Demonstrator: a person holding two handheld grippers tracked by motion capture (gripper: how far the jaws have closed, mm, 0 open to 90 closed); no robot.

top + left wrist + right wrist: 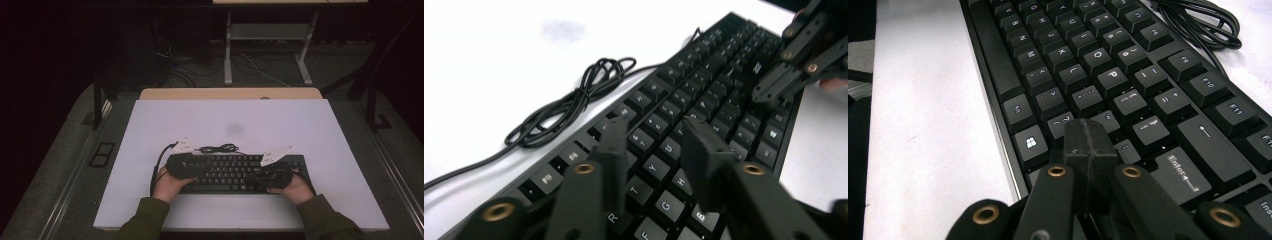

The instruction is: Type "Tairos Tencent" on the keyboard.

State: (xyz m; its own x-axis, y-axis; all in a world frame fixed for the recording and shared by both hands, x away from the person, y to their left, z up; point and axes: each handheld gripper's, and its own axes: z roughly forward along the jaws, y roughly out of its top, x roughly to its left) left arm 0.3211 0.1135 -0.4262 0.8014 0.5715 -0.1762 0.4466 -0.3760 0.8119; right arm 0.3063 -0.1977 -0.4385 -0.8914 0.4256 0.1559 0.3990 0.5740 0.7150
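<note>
Typing on keyboard (235,172), lying in lower centre of high view on white table (225,125), cable (574,100) coiled behind its far edge.

- Left gripper (656,150): jaws narrowly parted, nothing between them, hovering over Y/T/G keys at lower centre of left gripper view. Closing fully before pressing, so one key only is struck.
- Right gripper (1089,145): jaws pressed together, empty, tip sitting at bottom key row, left of Enter, in right gripper view. Pressing straight down, lifting clear before shifting sideways.
- Avoiding cable; keeping grippers apart.
</note>
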